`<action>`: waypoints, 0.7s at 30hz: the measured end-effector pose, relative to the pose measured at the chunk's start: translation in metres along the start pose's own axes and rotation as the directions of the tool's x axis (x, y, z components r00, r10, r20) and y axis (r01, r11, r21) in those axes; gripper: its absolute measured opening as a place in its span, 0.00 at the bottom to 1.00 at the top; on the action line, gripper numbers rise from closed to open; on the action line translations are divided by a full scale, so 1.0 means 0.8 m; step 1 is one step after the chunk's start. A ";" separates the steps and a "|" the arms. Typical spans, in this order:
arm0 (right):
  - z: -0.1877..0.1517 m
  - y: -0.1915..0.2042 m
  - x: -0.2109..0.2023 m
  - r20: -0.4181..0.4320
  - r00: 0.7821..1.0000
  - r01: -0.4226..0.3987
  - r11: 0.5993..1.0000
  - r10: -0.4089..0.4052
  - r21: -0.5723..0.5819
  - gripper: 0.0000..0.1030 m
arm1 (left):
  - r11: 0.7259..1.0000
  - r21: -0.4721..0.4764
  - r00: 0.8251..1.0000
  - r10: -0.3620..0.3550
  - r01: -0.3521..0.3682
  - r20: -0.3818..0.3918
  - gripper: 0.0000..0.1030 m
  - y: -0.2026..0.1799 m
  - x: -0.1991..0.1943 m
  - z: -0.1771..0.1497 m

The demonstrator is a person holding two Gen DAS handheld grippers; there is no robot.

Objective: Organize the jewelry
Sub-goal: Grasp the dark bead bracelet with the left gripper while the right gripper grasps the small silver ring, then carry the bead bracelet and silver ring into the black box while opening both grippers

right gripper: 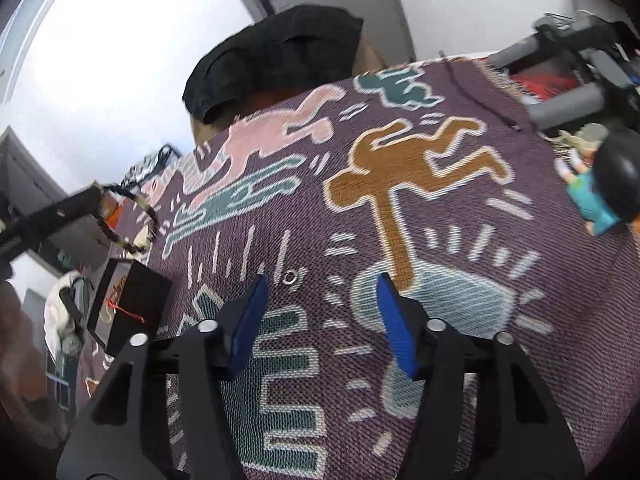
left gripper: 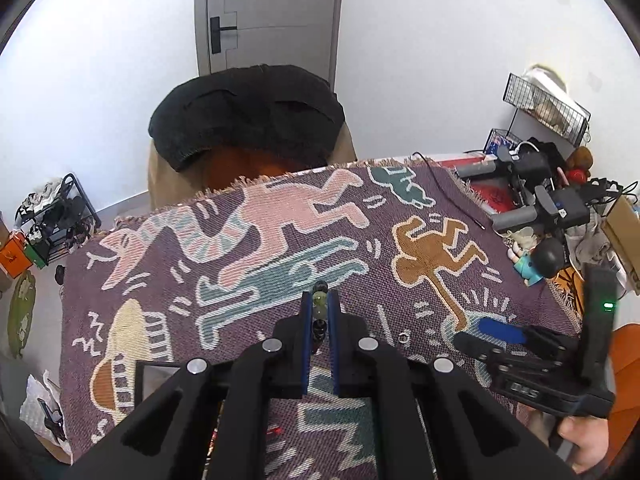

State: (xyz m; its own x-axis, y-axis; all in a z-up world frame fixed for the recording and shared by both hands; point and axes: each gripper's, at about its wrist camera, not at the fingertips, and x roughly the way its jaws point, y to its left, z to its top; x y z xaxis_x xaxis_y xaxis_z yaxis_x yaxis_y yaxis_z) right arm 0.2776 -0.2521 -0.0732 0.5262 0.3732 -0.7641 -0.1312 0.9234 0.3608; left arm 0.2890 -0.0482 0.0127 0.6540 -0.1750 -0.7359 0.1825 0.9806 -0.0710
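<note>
Right gripper (right gripper: 322, 312), jaws parted and empty, has the small silver metal ring (right gripper: 289, 277) at eleven o'clock on the woven purple blanket (right gripper: 440, 240) covering the tabletop. Left gripper (left gripper: 320, 312), farther from it, is clenched on a green-and-black beaded bracelet (left gripper: 320, 300).

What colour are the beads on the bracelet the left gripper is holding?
The beaded bracelet mixes black and pale green beads, clearest in the left wrist view.

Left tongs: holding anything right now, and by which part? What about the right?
The left tongs pinch a beaded bracelet by a short stretch of its beads. The right tongs stand open and hold nothing.
</note>
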 end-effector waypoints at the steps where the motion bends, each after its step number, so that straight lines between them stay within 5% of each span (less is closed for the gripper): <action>1: 0.001 0.003 0.008 -0.015 1.000 -0.002 1.000 0.002 -0.010 0.48 | 1.000 -0.004 1.000 0.000 0.000 0.006 0.05 0.005 -0.004 -0.001; 21: 0.012 0.051 0.089 -0.170 0.975 0.104 0.971 -0.142 -0.216 0.23 | 0.994 -0.102 0.994 0.048 -0.038 0.094 0.05 0.110 -0.090 -0.028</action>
State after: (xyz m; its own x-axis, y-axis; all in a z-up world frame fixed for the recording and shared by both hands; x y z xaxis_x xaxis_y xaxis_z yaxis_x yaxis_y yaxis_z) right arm 0.3177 -0.1887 -0.1079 0.3887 0.2478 -0.8874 -0.2540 0.9547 0.1553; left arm 0.2411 0.0523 0.0444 0.7281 -0.1353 -0.6720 0.0816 0.9905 -0.1111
